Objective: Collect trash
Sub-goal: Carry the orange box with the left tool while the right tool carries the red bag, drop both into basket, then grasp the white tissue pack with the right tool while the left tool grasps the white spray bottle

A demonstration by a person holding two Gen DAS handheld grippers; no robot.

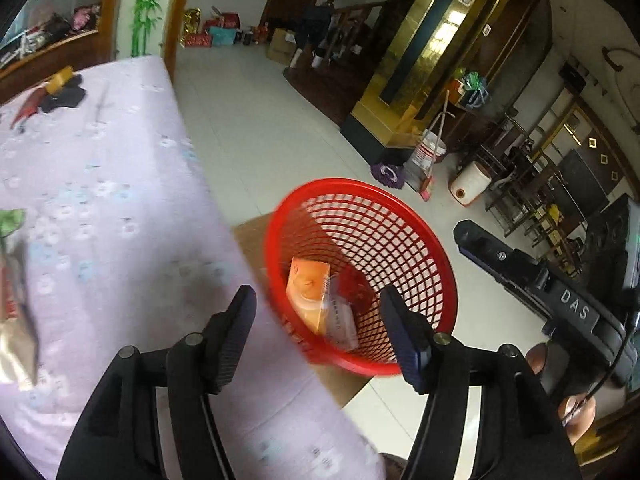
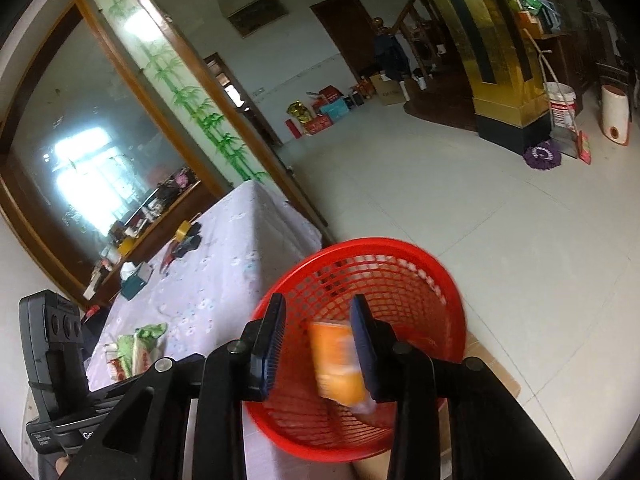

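Note:
A red mesh basket (image 1: 340,182) (image 2: 360,242) stands on the floor against the table's edge. Inside it lie an orange packet (image 1: 308,288) and a white wrapper (image 1: 341,322). My left gripper (image 1: 320,334) hangs open above the basket, with nothing pressed between its fingers. My right gripper (image 2: 318,344) is also open over the basket. A blurred orange packet (image 2: 336,360) shows in the gap, close to the right-hand finger and clear of the other one. More wrappers (image 2: 136,348) (image 1: 12,280) lie on the lilac tablecloth (image 1: 100,200) (image 2: 208,288).
A tape roll (image 2: 184,230) and a teal tissue box (image 2: 134,280) sit further back on the table. Flat cardboard (image 1: 248,236) lies under the basket. A purple mop head (image 2: 542,156), a white bucket (image 2: 562,106) and a gold pillar (image 1: 420,60) stand across the tiled floor.

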